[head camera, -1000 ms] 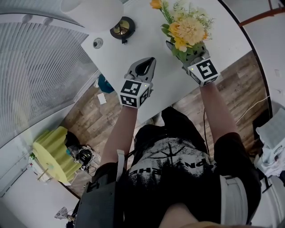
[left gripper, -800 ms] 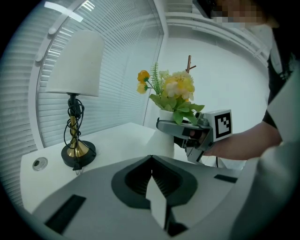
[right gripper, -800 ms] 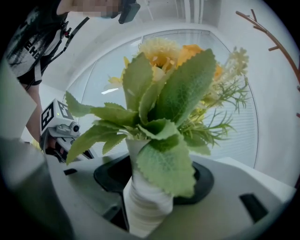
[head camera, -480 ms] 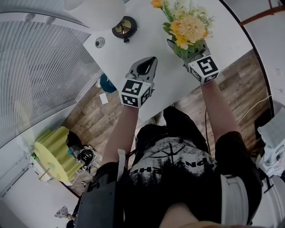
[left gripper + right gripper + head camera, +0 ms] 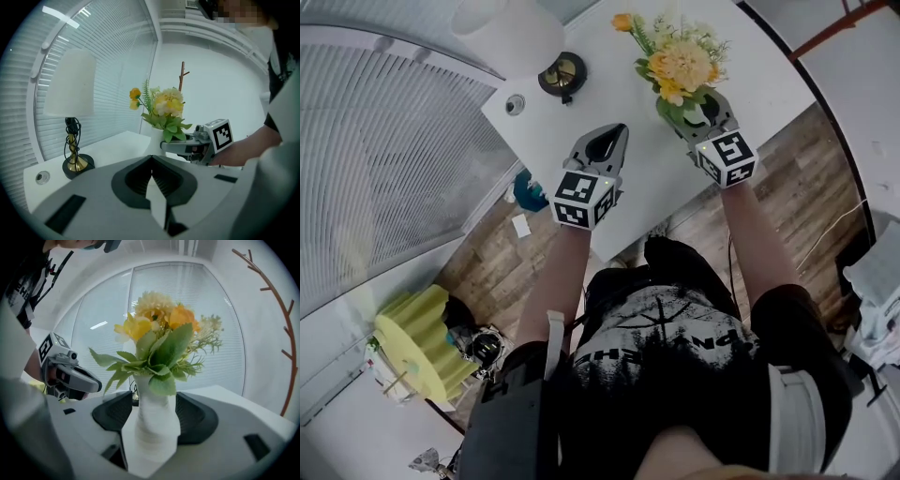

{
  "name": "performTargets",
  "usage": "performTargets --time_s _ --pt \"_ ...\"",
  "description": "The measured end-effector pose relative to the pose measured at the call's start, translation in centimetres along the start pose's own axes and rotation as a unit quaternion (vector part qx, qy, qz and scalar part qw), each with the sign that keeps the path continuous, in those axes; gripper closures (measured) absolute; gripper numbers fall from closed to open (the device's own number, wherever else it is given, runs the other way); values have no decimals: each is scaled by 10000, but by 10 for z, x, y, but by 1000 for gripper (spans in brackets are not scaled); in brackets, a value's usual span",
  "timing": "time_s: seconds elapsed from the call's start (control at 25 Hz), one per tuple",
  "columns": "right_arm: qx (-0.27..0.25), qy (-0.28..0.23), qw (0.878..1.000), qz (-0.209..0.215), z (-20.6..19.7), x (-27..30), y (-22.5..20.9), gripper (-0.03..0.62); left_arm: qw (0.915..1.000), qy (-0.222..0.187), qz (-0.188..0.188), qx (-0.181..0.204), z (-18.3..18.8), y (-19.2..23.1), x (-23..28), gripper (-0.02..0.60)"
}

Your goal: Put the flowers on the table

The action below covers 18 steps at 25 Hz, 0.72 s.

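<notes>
Flowers [image 5: 159, 319]: yellow and orange blooms with green leaves in a white vase [image 5: 154, 427], upright on the white counter [image 5: 619, 94]. Right gripper [image 5: 701, 105]: fingers opening either side of the vase. Left gripper [image 5: 151, 161]: fingers together, empty.

Flowers [image 5: 680, 64] were yellow + orange w/ green leaves, some pale sprigs. Vase [image 5: 154, 427] was white, ribbed. Table [image 5: 652, 178] white. Lamp base [image 5: 562, 75] black & gold, lampshade [image 5: 506, 33] white. Floor [image 5: 502, 262] brown wood-grain. T-shirt [image 5: 666, 366] black w/ white print.
</notes>
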State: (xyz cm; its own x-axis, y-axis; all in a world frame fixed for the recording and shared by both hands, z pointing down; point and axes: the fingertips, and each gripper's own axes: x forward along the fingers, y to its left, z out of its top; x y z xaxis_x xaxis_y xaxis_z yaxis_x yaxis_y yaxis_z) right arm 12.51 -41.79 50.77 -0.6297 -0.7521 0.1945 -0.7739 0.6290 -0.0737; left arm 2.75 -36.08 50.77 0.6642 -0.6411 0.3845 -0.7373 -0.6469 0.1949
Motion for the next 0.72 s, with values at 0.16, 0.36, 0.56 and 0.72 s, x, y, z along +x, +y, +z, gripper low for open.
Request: performTargets --time_s 0.16,0.36,0.56,0.72 --pt "-13 124 9998 -143 2 -19 2 316 9998 -148 -28 115 16 -4 -7 569" --pt "-353 345 9985 -254 11 -45 10 320 9992 -355 -38 180 33 -10 -23 570" --pt "-393 143 9988 -268 35 -68 17 439 9982 -522 -6 280 46 -15 -34 569" --pt "-222 -12 9997 -141 49 -83 32 532 9976 -587 -77 359 47 -26 -41 569"
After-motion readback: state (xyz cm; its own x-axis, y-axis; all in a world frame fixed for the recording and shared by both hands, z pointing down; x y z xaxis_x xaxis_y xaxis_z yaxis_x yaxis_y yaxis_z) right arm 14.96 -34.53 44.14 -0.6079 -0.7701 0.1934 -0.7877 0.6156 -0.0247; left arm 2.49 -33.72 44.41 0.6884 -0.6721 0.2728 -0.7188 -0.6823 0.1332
